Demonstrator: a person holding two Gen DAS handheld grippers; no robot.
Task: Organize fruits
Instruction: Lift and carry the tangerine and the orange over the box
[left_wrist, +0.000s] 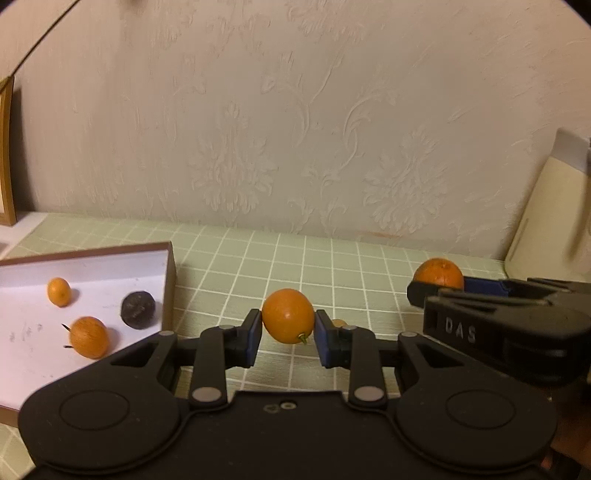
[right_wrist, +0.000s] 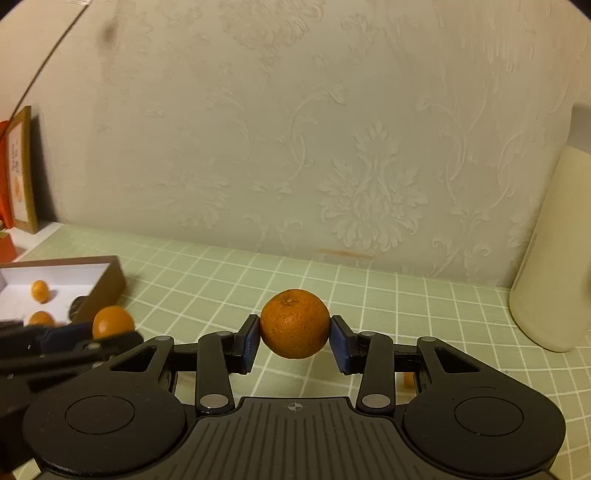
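At the left edge of the tabletop (left_wrist: 229, 254) sits my open box (left_wrist: 168, 291), white inside with brown walls. Three things lie in it: two small orange fruits, one toward the far side (left_wrist: 59, 291) and one nearer me (left_wrist: 89, 337) with dark stalks pointing left, plus one dark round fruit (left_wrist: 137, 308) close to the box's right wall.

Just right of the box, my left gripper (left_wrist: 288, 325) is closed on a kumquat (left_wrist: 288, 320), pinched from both sides by the blue pads and held clear above the green grid mat. Its long axis tilts slightly, and its green stem points down and to the right, toward the right pad.

Further right, my right gripper (right_wrist: 294, 332) clamps a tangerine (right_wrist: 294, 323), larger and rounder than the kumquat, held above the mat with its stem scar facing up. A bit of another orange fruit (right_wrist: 408, 379) peeks out under this gripper's right finger; I cannot tell what kind.

That makes two fruits held and three in the box. At the far right corner stands one cream bottle (right_wrist: 554, 258) against the wall.
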